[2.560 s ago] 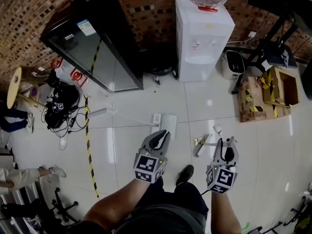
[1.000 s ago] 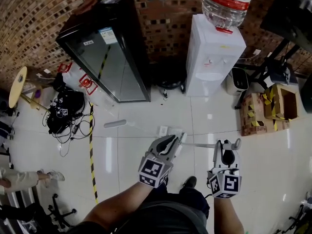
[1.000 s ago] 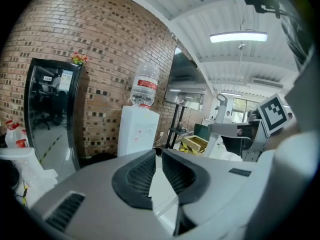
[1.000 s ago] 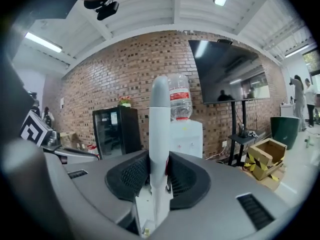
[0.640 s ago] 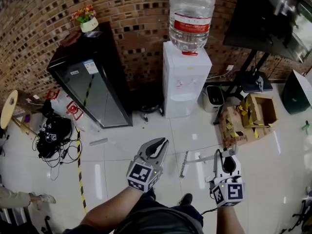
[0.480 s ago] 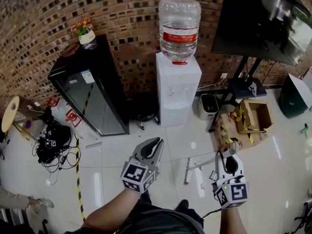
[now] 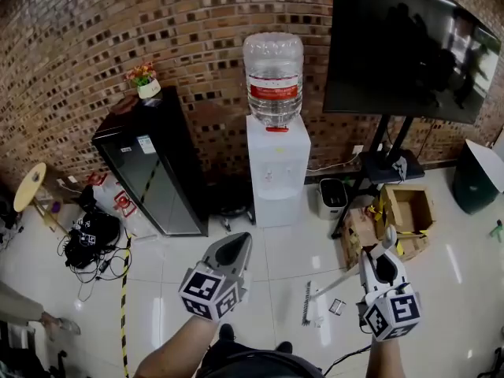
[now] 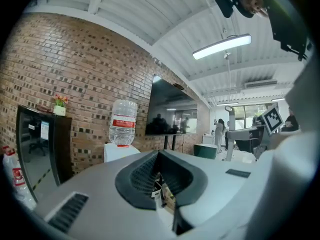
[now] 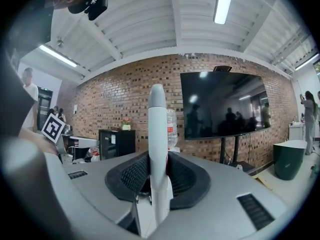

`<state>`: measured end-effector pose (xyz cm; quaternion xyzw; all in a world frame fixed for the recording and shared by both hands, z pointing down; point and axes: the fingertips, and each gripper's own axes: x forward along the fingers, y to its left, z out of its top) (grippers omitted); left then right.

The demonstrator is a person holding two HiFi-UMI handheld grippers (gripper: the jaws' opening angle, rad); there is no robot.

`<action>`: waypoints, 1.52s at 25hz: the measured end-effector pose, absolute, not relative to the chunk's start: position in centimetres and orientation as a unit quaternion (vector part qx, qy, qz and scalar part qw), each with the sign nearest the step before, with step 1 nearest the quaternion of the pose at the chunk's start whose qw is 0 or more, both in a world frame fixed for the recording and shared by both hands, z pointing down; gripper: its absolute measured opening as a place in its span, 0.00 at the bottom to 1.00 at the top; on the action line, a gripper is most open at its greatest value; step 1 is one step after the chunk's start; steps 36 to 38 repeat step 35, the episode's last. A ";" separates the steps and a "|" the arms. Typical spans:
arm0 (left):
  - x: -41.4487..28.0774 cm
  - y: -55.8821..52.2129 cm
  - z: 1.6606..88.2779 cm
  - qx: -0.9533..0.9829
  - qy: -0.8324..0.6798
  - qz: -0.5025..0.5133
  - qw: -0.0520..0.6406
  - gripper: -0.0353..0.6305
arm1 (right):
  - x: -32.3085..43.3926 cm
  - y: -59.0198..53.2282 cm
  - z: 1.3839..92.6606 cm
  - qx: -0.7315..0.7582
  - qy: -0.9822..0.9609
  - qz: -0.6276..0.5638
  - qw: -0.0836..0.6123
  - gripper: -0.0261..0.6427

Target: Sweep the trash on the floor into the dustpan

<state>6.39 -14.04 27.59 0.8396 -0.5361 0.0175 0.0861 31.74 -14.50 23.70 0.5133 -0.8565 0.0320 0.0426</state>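
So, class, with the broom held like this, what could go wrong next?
The right gripper clamps the broom handle near its top end, so the broom head could swing wide. The left gripper is shut on nothing, so no dustpan is held to catch the small scrap beside the head.

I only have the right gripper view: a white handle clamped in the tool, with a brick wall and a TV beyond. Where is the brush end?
Observer: The head view shows the broom slanting from the right tool down toward the person's left, with its brush head low by the floor tiles.
Operator: Is the left tool carrying anything?
Observer: No. The left tool has its jaws together with nothing between them.
Operator: Any trash near the brush?
Observer: One small dark-edged square scrap lies on the tiles just right of the brush head.
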 end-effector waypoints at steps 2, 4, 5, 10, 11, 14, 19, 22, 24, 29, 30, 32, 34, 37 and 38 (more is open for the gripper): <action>6.4 -12.9 27.0 0.840 -0.536 0.019 0.080 0.05 | 31.9 -13.5 23.3 0.510 -0.859 0.031 0.041 0.21; 5.9 -11.9 26.2 0.842 -0.534 0.016 0.076 0.05 | 31.8 -12.4 22.8 0.513 -0.857 0.028 0.039 0.21; 5.5 -11.6 25.8 0.842 -0.534 0.014 0.074 0.05 | 31.7 -12.1 22.4 0.517 -0.855 0.026 0.036 0.21; 3.8 -10.5 24.3 0.851 -0.521 0.011 0.063 0.05 | 31.3 -10.9 21.7 0.541 -0.840 0.026 0.028 0.21; 3.6 -10.3 24.2 0.854 -0.517 0.011 0.062 0.05 | 31.1 -10.7 21.6 0.542 -0.839 0.026 0.028 0.21; 2.6 -10.1 24.5 0.856 -0.511 0.012 0.069 0.05 | 30.6 -10.4 21.2 0.549 -0.835 0.030 0.025 0.21; 1.5 -10.0 25.4 0.858 -0.508 0.025 0.077 0.05 | 29.5 -9.7 20.2 0.552 -0.833 0.027 0.026 0.21; 0.8 -10.0 25.6 0.859 -0.502 0.016 0.098 0.05 | 28.9 -9.6 19.6 0.555 -0.831 0.026 0.022 0.21; 0.6 -10.1 25.7 0.861 -0.499 0.017 0.101 0.05 | 28.7 -9.5 19.3 0.558 -0.829 0.024 0.021 0.21; 0.6 -9.7 25.8 0.864 -0.493 0.018 0.101 0.05 | 28.6 -8.8 19.6 0.561 -0.827 0.019 0.026 0.21; 0.6 -9.6 25.9 0.864 -0.492 0.018 0.101 0.05 | 28.6 -8.7 19.7 0.562 -0.827 0.019 0.027 0.21; 0.7 -9.4 26.2 0.865 -0.492 0.019 0.102 0.05 | 28.6 -8.4 19.9 0.563 -0.826 0.019 0.027 0.21; 0.7 -9.3 26.4 0.865 -0.491 0.019 0.102 0.05 | 28.7 -8.2 20.0 0.563 -0.826 0.019 0.027 0.21; 0.7 -9.2 26.4 0.865 -0.491 0.019 0.102 0.05 | 28.7 -8.1 20.0 0.563 -0.825 0.020 0.026 0.21; 0.7 -9.2 26.4 0.865 -0.491 0.019 0.102 0.05 | 28.7 -8.1 20.0 0.563 -0.825 0.020 0.026 0.21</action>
